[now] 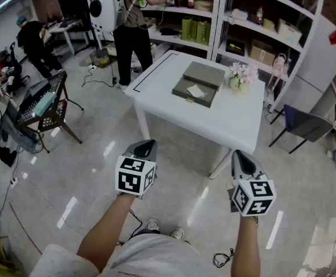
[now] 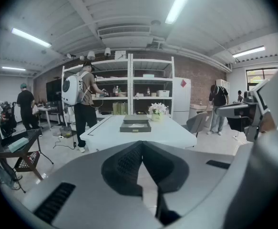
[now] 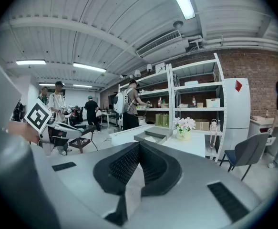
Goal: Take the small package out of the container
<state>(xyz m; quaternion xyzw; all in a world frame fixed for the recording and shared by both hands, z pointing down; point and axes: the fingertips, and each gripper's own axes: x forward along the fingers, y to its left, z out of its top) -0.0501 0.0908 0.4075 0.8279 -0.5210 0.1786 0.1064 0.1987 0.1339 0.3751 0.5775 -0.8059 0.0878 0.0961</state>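
A grey box-like container [image 1: 195, 83] lies open on the white table [image 1: 231, 126], its lid propped behind it. A small white package [image 1: 195, 90] rests inside it. From the left gripper view the container [image 2: 135, 125] shows far ahead on the table, and in the right gripper view the container [image 3: 150, 136] sits left of the flowers. My left gripper [image 1: 146, 149] and right gripper [image 1: 242, 161] hang over the floor, well short of the table. Both are shut, tips touching, with nothing between them.
A pot of pink flowers [image 1: 241, 77] stands right of the container. White shelves [image 1: 254, 22] line the back wall. A person with a white backpack [image 1: 127, 27] stands at the table's far left corner. A dark chair [image 1: 306, 126] is at the right, a black cart [image 1: 44, 103] at the left.
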